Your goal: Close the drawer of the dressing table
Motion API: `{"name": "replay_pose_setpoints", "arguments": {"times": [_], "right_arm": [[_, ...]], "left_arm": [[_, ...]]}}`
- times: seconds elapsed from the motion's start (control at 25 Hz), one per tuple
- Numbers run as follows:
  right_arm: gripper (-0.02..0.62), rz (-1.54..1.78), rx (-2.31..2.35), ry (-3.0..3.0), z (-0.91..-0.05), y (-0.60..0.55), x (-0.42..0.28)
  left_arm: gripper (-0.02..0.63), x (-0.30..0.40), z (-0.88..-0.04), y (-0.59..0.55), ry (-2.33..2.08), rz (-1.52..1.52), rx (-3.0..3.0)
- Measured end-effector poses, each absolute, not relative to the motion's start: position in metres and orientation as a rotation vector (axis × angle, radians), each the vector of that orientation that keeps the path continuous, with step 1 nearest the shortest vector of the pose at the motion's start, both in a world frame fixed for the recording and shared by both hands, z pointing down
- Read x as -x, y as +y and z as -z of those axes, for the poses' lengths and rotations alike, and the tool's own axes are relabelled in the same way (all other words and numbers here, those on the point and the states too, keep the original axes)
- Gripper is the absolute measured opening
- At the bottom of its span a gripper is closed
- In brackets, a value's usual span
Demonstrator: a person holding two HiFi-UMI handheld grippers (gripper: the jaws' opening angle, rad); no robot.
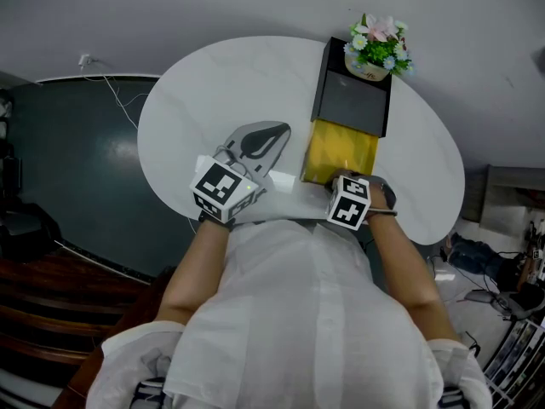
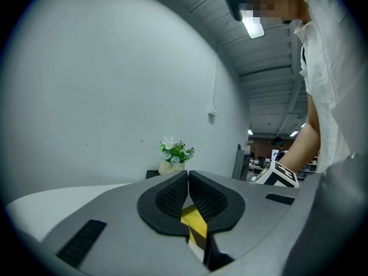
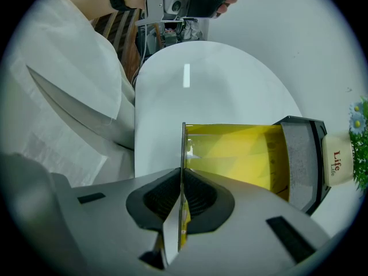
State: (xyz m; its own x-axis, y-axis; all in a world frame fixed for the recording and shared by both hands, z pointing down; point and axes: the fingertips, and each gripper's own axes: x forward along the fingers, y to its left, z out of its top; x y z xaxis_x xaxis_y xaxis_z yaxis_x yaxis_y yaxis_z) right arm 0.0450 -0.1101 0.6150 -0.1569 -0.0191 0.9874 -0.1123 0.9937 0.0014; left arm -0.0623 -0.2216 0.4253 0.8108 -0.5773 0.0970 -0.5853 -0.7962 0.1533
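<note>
Pulled-out yellow drawer (image 1: 341,150), right gripper (image 1: 346,180) on its front edge.
Head view: the drawer juts from a black case (image 1: 351,100) at centre right of the white table (image 1: 204,83); the left gripper (image 1: 271,135) hangs just left of it. Left gripper view: jaws pressed together, nothing between them. Right gripper view: jaws clamped on the drawer's thin front panel, lower centre.

Ceiling strip lights (image 2: 253,26) are shining overhead, laying a glare streak on the white tabletop (image 3: 230,73). Gripper views are bulging fisheye, corners vignetting black. Head view is running dim
</note>
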Motion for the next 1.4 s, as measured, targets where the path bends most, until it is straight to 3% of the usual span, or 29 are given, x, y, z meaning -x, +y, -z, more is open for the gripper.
{"name": "replay_pose_setpoints", "arguments": {"times": [1.4], "right_arm": [[0.021,-0.023,-0.171,-1.704,-0.603,-0.176,-0.061]], "left_arm": [[0.018,0.055,-0.43,-0.235,-0.929,-0.09,-2.795]]}}
